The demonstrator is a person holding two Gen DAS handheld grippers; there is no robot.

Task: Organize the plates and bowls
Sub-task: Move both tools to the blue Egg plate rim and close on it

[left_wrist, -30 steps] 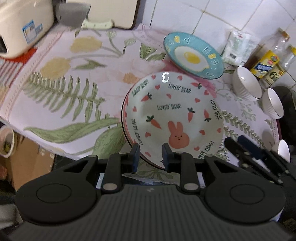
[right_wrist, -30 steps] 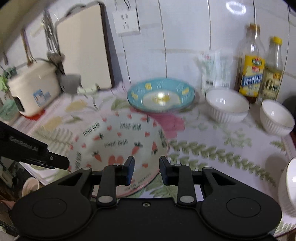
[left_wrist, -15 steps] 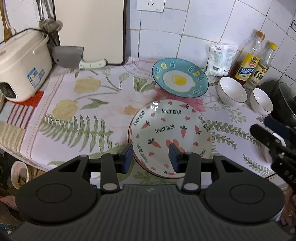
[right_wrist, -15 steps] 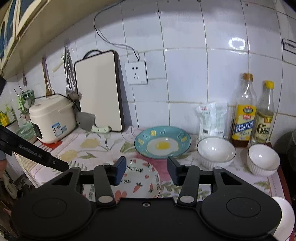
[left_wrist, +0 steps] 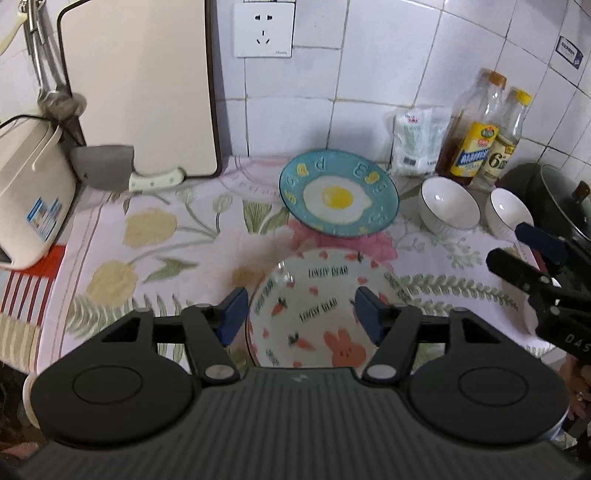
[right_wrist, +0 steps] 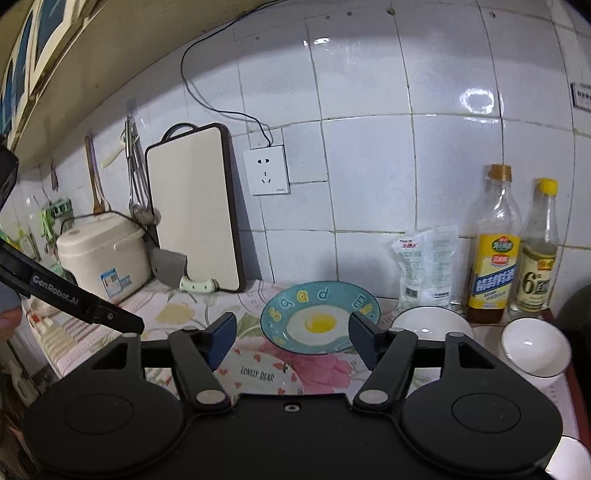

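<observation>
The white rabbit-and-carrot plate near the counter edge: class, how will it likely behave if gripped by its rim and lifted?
The white rabbit-and-carrot plate looks glazed and glossy, so probably rigid but slippery. Being shallow and wide, it may tilt from a one-sided rim grip. Likely ceramic, so breakable.

I see a floral cloth (left_wrist: 177, 236) covering the tabletop. Rice cooker (left_wrist: 29, 199) at the left edge. Cutting board (left_wrist: 140, 88) leans on the tiled wall at the back, a cleaver (left_wrist: 110, 171) propped at its foot. Wall socket (left_wrist: 264, 29) above. Back right corner: white packet (left_wrist: 415, 142), two bottles (right_wrist: 495, 247), touching. Dark pot (left_wrist: 561, 201) at the right edge.
</observation>
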